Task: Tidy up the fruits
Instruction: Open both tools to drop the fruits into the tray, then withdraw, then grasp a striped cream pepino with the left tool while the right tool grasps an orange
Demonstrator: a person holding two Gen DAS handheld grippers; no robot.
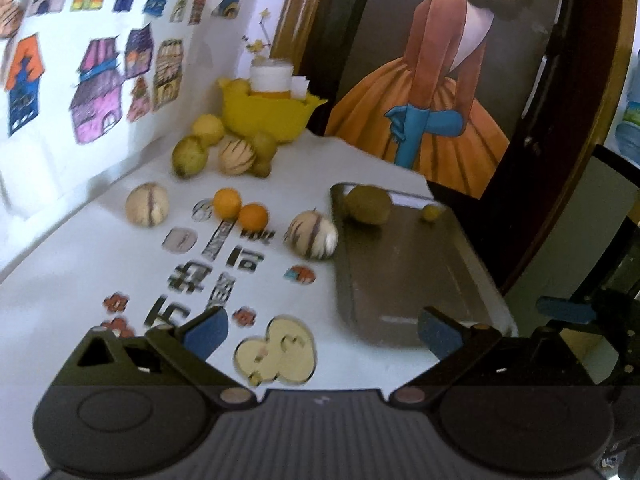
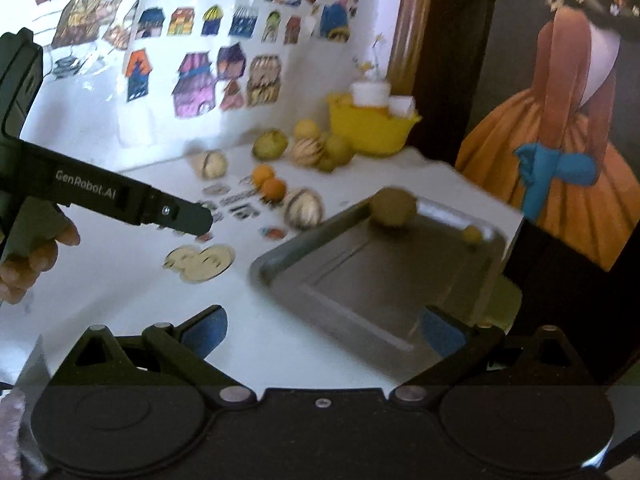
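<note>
Both claws sit lowest in their own views, each with its blue-padded fingers spread wide and nothing between them. From the left wrist view, the left claw (image 1: pixel 322 330) hovers over the white table (image 1: pixel 80 280), above a yellow duck sticker (image 1: pixel 276 352) and the near edge of a metal tray (image 1: pixel 400 280). From the right wrist view, the right claw (image 2: pixel 322 328) hangs over the near part of the same tray (image 2: pixel 360 280), and the left claw (image 2: pixel 196 220) shows again at the left, gripped by a hand (image 2: pixel 28 256).

Inside the tray, against its far rim, lies a large green-brown fruit (image 1: pixel 368 204), with a small yellow-green fruit (image 1: pixel 432 212) in the far corner, well apart from it. A striped pale melon (image 1: pixel 314 236) rests on the table touching the tray's outer left wall. Two oranges (image 1: pixel 240 208) touch one another farther left, and another striped melon (image 1: pixel 146 203) lies beyond them, apart.

Near the wall a cluster of fruit is bunched together (edges are blurred): a yellow-green fruit (image 1: pixel 189 157), a yellow one (image 1: pixel 208 130), a striped melon (image 1: pixel 237 156) and more greenish ones behind it. Just behind stands a yellow bowl (image 1: pixel 268 116) holding a white and orange container (image 1: pixel 272 80).
</note>
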